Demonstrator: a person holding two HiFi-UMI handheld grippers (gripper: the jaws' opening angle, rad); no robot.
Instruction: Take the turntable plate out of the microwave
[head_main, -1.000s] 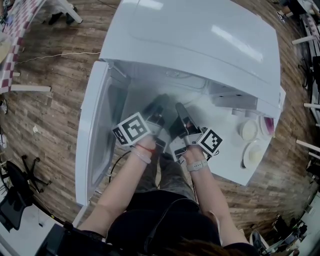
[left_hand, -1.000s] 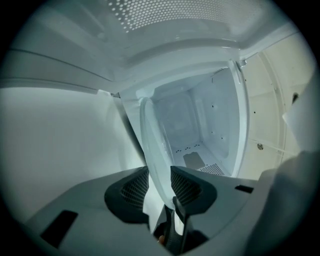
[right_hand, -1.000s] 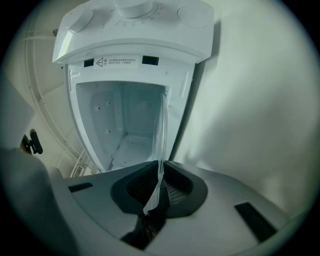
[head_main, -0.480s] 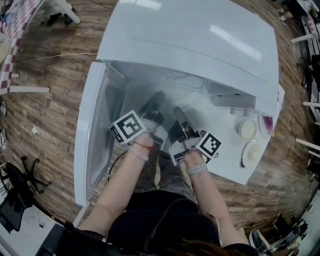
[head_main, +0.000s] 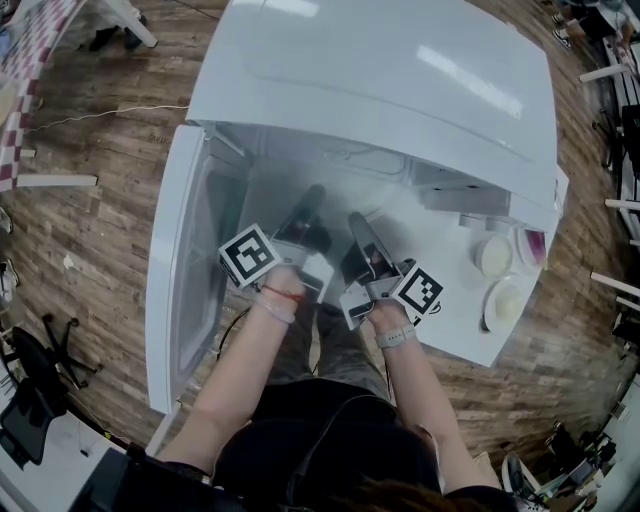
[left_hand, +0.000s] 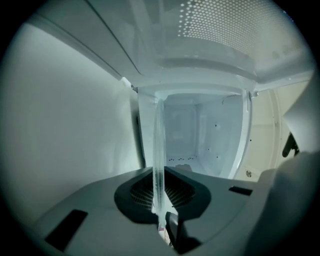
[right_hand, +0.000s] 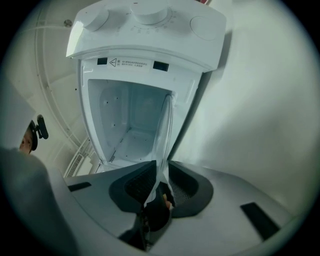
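Left tongs (left_hand: 160, 192) just clamped the clear glass plate (left_hand: 159, 140); right tongs (right_hand: 159, 181) grip it too

- The microwave (head_main: 400, 80) stands on a table (head_main: 455, 335); its door (head_main: 180, 280) is open to the left of the cavity.
- The control panel (head_main: 480, 200) is at the right of the cavity.
- Both grippers reach into the cavity from the front, side by side: the left gripper (head_main: 312, 198) nearer to the door, the right gripper (head_main: 357, 222) nearer to the panel.
- The rim of the turntable plate (left_hand: 159, 160) is between the left gripper's jaws, which have just been closing, and also between the right gripper's jaws, which have just opened a little.
- Three bowls (head_main: 495, 258) are on the table before the panel, right of the right gripper.
- A chair (head_main: 50, 350) stands on the floor (head_main: 100, 200), left of the door and well apart.
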